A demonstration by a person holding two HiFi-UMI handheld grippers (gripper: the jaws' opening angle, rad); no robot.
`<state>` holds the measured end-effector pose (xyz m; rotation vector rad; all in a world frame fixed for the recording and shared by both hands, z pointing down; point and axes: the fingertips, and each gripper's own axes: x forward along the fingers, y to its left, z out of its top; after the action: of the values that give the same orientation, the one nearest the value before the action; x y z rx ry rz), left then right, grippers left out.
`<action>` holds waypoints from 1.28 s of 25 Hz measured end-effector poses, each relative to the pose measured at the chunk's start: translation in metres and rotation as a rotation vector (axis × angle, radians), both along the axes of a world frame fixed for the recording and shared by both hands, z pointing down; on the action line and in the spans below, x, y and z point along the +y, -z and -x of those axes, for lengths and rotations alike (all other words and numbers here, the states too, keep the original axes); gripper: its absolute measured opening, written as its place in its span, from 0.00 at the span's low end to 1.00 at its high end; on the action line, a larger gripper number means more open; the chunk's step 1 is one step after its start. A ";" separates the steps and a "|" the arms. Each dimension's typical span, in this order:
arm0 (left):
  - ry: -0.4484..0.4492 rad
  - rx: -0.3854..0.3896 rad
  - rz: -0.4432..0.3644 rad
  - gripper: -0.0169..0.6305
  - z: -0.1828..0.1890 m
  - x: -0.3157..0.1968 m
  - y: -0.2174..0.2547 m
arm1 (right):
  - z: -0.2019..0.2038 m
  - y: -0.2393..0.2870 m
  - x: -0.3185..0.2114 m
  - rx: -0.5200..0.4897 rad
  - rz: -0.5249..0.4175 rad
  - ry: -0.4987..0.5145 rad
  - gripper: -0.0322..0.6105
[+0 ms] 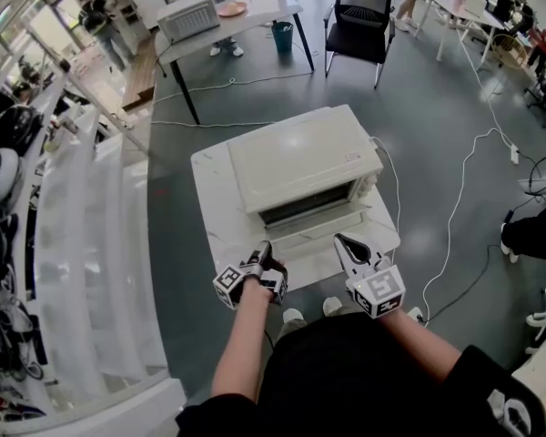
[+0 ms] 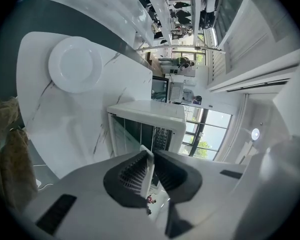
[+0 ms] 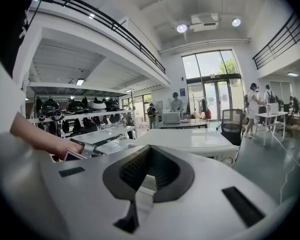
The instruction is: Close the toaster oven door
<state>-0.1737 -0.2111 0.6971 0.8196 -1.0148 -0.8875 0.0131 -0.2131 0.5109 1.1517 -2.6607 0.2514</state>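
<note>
The left gripper (image 1: 264, 248) is clenching the front edge of the lowered door (image 1: 323, 231) of the oven (image 1: 300, 162); the right gripper (image 1: 342, 241) is hovering closed, empty; next, I think, is lifting the door shut

White marble-veined tabletop (image 1: 215, 212) stands on grey floor (image 1: 409, 107). One item bears on it: white toaster oven (image 1: 300, 157) toward the rear edge, door (image 1: 320, 237) lowered toward the front edge.

we wear a black short-sleeved top (image 1: 346, 371) with white print at lower right, and our left gripper (image 1: 265, 249) and right gripper (image 1: 342, 240) are white, with black ribbed pads (image 3: 135, 170) and cubes (image 1: 379, 291) bearing black-and-white square markers.
</note>
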 end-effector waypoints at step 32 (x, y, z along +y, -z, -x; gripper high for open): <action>0.018 -0.034 -0.064 0.13 0.022 -0.059 0.024 | -0.032 0.007 -0.019 0.049 -0.056 -0.140 0.08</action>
<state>-0.1958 -0.2696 0.6735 0.8832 -1.0290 -0.9277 0.0451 -0.2320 0.5038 1.3466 -2.5634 0.1707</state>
